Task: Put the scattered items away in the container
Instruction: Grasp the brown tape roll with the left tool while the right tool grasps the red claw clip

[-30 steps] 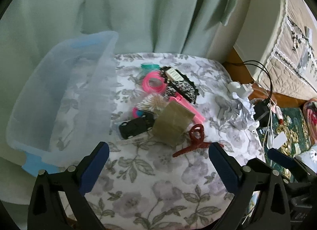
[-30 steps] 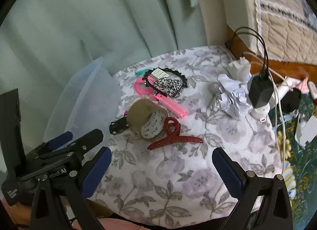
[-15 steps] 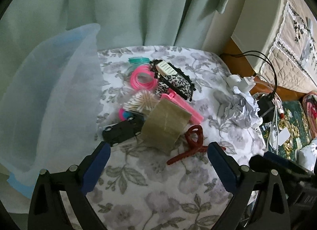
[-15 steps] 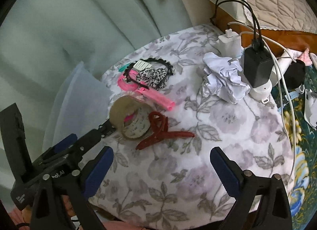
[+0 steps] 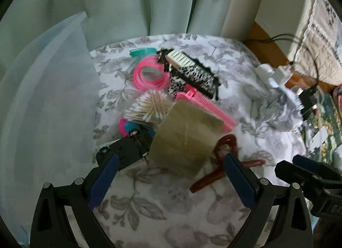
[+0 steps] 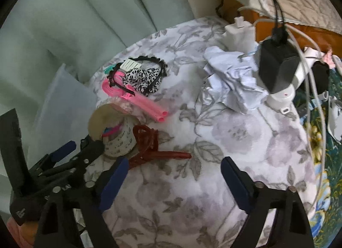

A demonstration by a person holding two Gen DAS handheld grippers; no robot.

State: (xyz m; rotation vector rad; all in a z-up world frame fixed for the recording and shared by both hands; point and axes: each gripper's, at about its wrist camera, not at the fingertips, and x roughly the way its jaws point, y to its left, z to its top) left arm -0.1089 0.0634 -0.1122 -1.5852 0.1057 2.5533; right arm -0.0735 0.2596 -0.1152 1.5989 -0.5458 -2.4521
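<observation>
Our right gripper (image 6: 174, 180) points down at the flowered cloth (image 6: 213, 205) with its jaws apart and closing, and nothing lies between them; the dark red hair claw (image 6: 157, 147) sits just ahead of them, toward the left jaw, its long axis running across the opening from left to right, so we judge a short reach forward and a shade to the left would bring it between the pads.

Our left gripper (image 5: 171, 180) has its jaws spread wide and empty; the roll of brown tape (image 5: 185, 139) stands just ahead of them, tilted on its edge, with the hair claw touching its right side; so the left hand is nearer the tape and the right hand nearer the claw.

The clear plastic bin (image 5: 49, 107) stands at the left edge of the pile, beside the left gripper, so whatever we lift must travel left.

By our count: one hair claw, one tape roll, one pink comb (image 5: 205, 104), one coil of pink bands (image 5: 149, 74), one bundle of cotton swabs (image 5: 149, 108), one spotted headband (image 5: 192, 77), one teal clip (image 5: 142, 51), one black clip (image 5: 126, 151) and one crumpled paper (image 6: 230, 79); a small pink and blue piece (image 5: 127, 127) lies half hidden under the swabs, and we cannot tell what it is.
</observation>
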